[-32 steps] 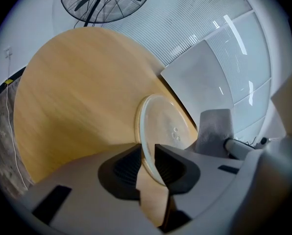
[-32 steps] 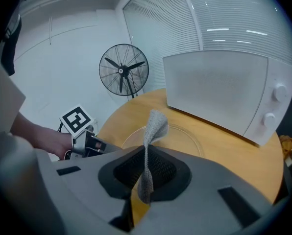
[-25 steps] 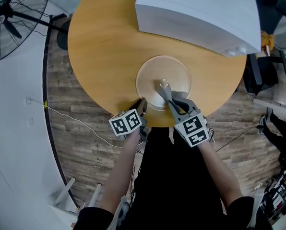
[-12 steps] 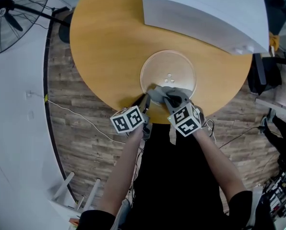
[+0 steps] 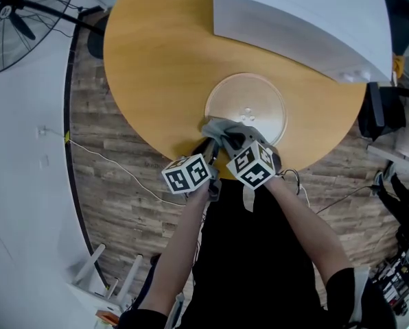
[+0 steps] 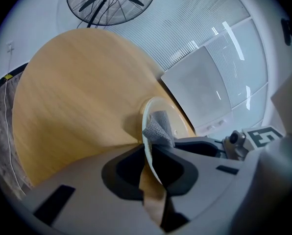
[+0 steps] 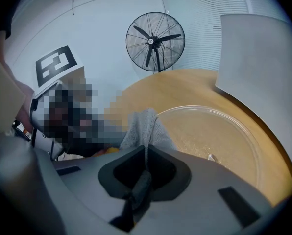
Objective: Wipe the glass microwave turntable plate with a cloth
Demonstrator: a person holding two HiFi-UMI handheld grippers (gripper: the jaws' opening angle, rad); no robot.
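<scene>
Cloth (image 7: 145, 126), clenched in right tool (image 7: 146, 155), dragged back from glass plate (image 7: 209, 131) centre to its near rim. Left tool (image 6: 150, 151), just beside, jaws closing on that rim, steadying plate on bench (image 5: 156, 60). One stroke likely done; area ahead of tools remains.

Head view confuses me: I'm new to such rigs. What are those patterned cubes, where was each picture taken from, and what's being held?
No robot here: a person carries two pinching tools, and the patterned cubes are part of them. One camera sits on the head, looking down; one rides on each tool. On the round wooden table are a glass plate and a white box, likely a microwave. The left tool is closing its jaws on the plate's rim; the right tool pinches a grey cloth.
</scene>
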